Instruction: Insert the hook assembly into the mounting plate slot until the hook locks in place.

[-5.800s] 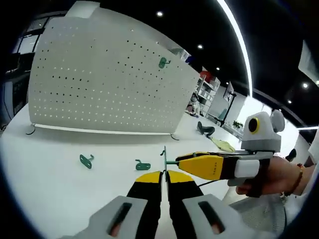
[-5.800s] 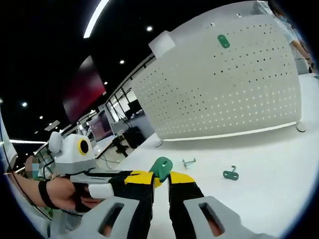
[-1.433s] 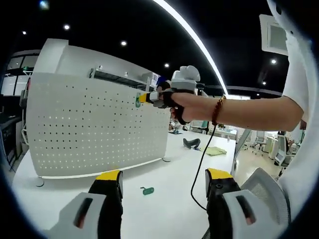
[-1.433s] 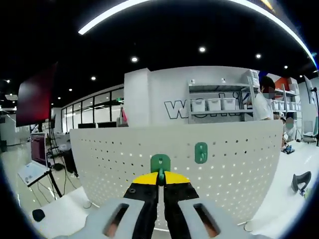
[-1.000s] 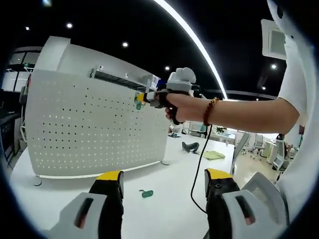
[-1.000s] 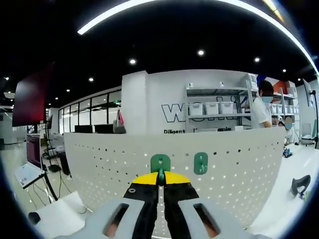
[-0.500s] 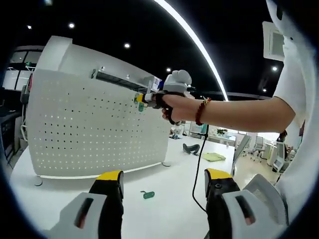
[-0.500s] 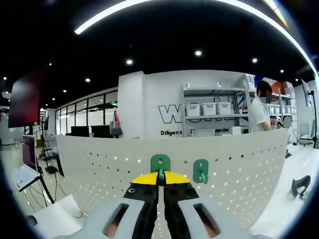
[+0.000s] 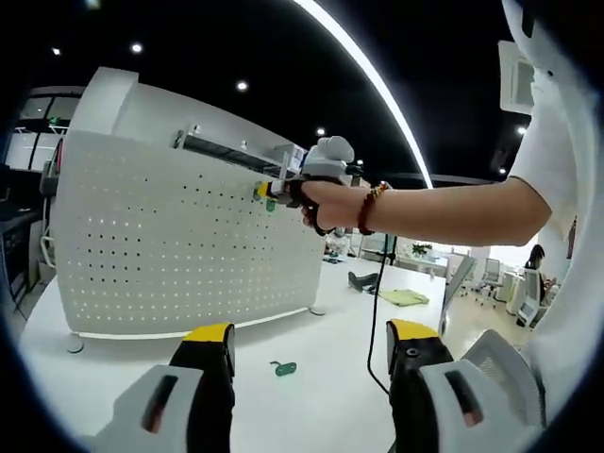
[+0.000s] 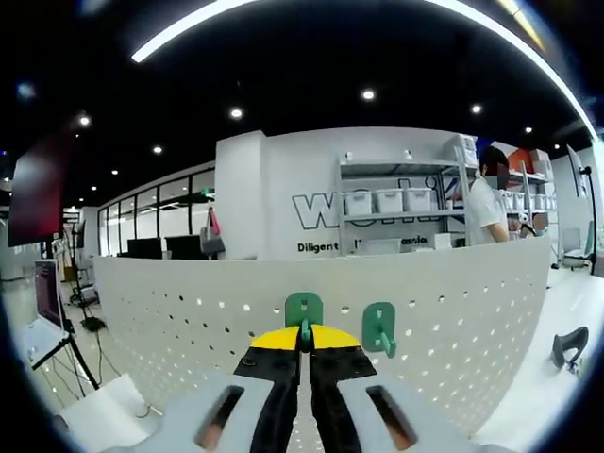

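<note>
White perforated steel makes up the mounting plate [image 9: 179,245], which stands upright on the bench [image 9: 311,349] at the left of the left gripper view. One loose green hook [image 9: 282,368] lies on the bench below it. The left tongs [image 9: 307,344] hang low in front of it with their jaws wide apart and empty. Further right, near the plate's top edge, a hand [image 9: 326,200] carries the right tongs [image 9: 267,193] up to the holes. In the right gripper view those right tongs [image 10: 304,332] are clamped together on the stem of the hook assembly [image 10: 304,310], held close to the plate or against it; contact cannot be told. Just to its right an already mounted hook [image 10: 379,327] hangs from the plate. The main risk appears to be missing the slot: a slight roll of the hand could jam the tab on the metal between holes, or twist the hook in its narrow pinch. Letting go before it locks would drop it.
</note>
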Action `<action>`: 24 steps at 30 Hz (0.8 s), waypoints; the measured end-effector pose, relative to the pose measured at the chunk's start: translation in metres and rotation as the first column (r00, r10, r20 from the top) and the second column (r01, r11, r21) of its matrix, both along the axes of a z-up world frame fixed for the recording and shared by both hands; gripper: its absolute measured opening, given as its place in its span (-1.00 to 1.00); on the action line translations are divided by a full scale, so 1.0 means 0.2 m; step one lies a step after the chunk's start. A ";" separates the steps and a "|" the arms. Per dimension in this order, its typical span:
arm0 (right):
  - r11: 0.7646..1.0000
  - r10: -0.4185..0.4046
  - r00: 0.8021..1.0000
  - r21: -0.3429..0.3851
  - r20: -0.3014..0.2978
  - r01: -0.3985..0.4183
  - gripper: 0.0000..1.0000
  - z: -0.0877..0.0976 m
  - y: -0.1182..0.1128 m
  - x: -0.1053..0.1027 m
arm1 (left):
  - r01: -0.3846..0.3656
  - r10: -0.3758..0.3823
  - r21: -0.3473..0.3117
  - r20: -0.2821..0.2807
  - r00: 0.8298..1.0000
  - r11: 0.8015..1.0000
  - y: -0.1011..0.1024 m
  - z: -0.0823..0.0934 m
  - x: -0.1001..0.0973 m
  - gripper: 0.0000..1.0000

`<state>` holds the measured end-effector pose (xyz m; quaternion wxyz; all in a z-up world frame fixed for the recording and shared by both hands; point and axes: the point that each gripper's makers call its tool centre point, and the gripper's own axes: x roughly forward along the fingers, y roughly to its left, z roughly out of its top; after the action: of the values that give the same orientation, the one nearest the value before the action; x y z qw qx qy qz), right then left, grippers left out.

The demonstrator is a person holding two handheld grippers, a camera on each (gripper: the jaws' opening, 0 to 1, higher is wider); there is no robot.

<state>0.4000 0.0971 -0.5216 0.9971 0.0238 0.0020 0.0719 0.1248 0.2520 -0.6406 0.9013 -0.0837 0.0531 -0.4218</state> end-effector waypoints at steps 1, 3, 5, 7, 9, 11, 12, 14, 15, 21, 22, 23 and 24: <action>1.000 -0.001 1.000 0.003 0.000 0.001 -0.98 0.00 0.00 0.00 | -0.002 0.002 -0.004 -0.002 1.000 1.000 0.00 0.00 0.00 0.34; 1.000 -0.007 1.000 0.002 -0.003 0.007 -0.98 -0.01 0.00 0.01 | -0.010 0.010 -0.029 -0.002 1.000 1.000 0.01 0.01 0.01 0.35; 1.000 -0.003 1.000 0.009 -0.002 0.003 -0.98 -0.01 0.00 0.02 | -0.010 0.010 -0.038 0.005 1.000 0.999 0.02 0.02 0.01 0.35; 1.000 -0.003 1.000 0.009 -0.005 0.003 -0.98 -0.01 0.01 0.03 | -0.013 0.013 -0.032 0.005 1.000 0.999 0.02 0.02 0.02 0.35; 1.000 -0.009 1.000 0.002 -0.006 0.009 -0.98 -0.01 0.01 0.05 | -0.014 0.014 -0.036 0.006 1.000 0.999 0.03 0.02 0.02 0.35; 1.000 -0.007 1.000 0.003 -0.010 0.007 -0.98 -0.02 0.01 0.05 | -0.016 0.016 -0.036 0.006 1.000 0.999 0.03 0.02 0.02 0.34; 1.000 -0.007 1.000 -0.002 -0.011 0.007 -0.98 -0.03 0.01 0.06 | -0.016 0.016 -0.035 0.005 1.000 0.999 0.03 0.02 0.02 0.34; 1.000 -0.010 1.000 0.000 -0.016 0.010 -0.98 -0.03 0.01 0.06 | -0.016 0.016 -0.032 -0.001 1.000 0.999 0.03 0.01 0.02 0.34; 1.000 -0.013 1.000 0.001 -0.017 0.013 -0.98 -0.04 0.00 0.06 | -0.016 0.016 -0.031 -0.001 1.000 0.999 0.04 0.01 0.02 0.34; 0.999 -0.034 0.999 0.005 -0.029 0.034 -0.98 -0.06 -0.01 0.06 | -0.021 0.021 -0.032 -0.010 1.000 0.999 0.04 0.00 0.03 0.34; 0.999 -0.034 0.999 0.007 -0.028 0.034 -0.98 -0.06 -0.01 0.06 | -0.022 0.022 -0.030 -0.010 1.000 0.999 0.04 0.00 0.03 0.34; 0.999 -0.035 0.999 0.005 -0.028 0.035 -0.98 -0.06 -0.01 0.06 | -0.023 0.023 -0.028 -0.011 1.000 0.999 0.04 0.00 0.03 0.33; 0.999 -0.039 0.999 0.001 -0.030 0.039 -0.98 -0.06 0.00 0.07 | -0.024 0.023 -0.027 -0.011 1.000 0.999 0.04 -0.01 0.03 0.33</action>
<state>0.4132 0.0965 -0.5334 0.9982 0.0257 0.0163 0.0522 0.1311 0.2601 -0.6417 0.9047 -0.0988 0.0514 -0.4113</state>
